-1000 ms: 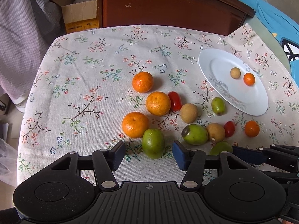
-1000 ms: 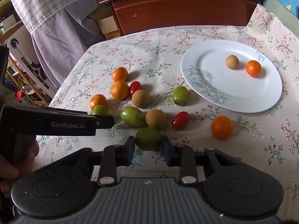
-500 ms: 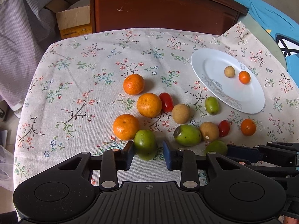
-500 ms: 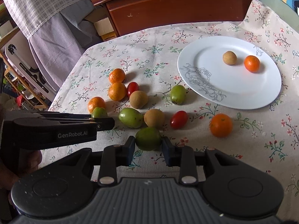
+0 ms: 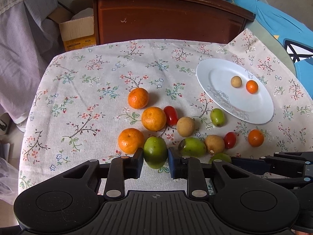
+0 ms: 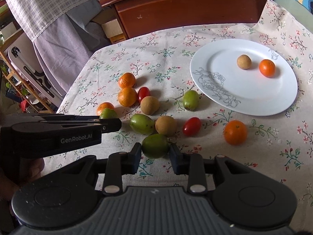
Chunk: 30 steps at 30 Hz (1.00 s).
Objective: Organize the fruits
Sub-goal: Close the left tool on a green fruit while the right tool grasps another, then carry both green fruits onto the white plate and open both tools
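Note:
My left gripper is shut on a green fruit and holds it just above the floral cloth, next to an orange. My right gripper is shut on another green fruit near the front of the fruit cluster. Several oranges, red tomatoes, brown fruits and green fruits lie loose on the cloth. A white plate at the right holds a brown fruit and a small orange. The left gripper also shows in the right wrist view.
A wooden cabinet stands behind the table. A cardboard box and hanging cloth are at the back left. A lone orange lies in front of the plate. The table edge drops off at the left.
My left gripper has closed on the green fruit and lifted back with it. My right gripper stays shut on its green fruit and has risen a little.

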Available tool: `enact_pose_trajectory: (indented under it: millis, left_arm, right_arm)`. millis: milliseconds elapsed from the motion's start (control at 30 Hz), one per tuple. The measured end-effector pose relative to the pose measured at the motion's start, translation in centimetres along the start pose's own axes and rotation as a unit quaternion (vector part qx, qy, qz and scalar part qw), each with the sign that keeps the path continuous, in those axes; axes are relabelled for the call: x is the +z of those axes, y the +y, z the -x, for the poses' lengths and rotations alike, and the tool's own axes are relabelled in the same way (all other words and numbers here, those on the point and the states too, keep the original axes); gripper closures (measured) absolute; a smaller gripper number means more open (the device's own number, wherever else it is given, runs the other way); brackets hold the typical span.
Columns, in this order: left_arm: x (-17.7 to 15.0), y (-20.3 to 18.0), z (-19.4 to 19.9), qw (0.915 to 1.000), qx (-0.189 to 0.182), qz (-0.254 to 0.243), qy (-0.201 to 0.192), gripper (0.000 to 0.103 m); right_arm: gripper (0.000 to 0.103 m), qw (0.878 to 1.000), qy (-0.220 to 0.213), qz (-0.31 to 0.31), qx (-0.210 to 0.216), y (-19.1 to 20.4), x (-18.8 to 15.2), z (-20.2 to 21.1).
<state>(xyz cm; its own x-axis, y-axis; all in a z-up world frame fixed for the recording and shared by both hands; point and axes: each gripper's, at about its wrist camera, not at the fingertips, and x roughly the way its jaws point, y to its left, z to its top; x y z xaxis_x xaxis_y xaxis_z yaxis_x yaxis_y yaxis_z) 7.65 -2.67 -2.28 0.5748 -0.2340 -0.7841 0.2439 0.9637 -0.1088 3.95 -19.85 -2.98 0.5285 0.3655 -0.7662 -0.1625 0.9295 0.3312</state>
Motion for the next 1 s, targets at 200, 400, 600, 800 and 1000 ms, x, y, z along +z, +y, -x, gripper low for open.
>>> enact_pose_trajectory:
  millis: [200,400,600,800,1000]
  left_arm:
    - [0.8,-0.4,0.8,0.9998,0.001,-0.004,-0.021,0.079]
    - [2.0,-1.0,1.3,0.9992,-0.010,-0.002,-0.040,0.079]
    - [3.6,-2.5,1.9,0.9979,-0.033,-0.009,-0.055,0.079]
    - [5.2,-4.0,2.0,0.9963,-0.054,-0.025,-0.062,0.079]
    - [6.8,-5.6,1.4,0.9944,-0.072,-0.045,-0.062,0.079]
  right_arm:
    - [0.072,1.000,-0.018,-0.004,0.005,-0.1,0.7,0.8]
    - [0.072,0.998,-0.053,-0.018,-0.006,-1.1,2.1,2.3]
    - [0.072,0.995,-0.089,-0.047,-0.017,-2.9,3.4,3.9]
    - [0.072,0.991,-0.114,-0.068,-0.028,-4.3,4.4,5.1]
    - [0.073,0.984,-0.146,-0.096,-0.047,-6.3,5.4,6.7]
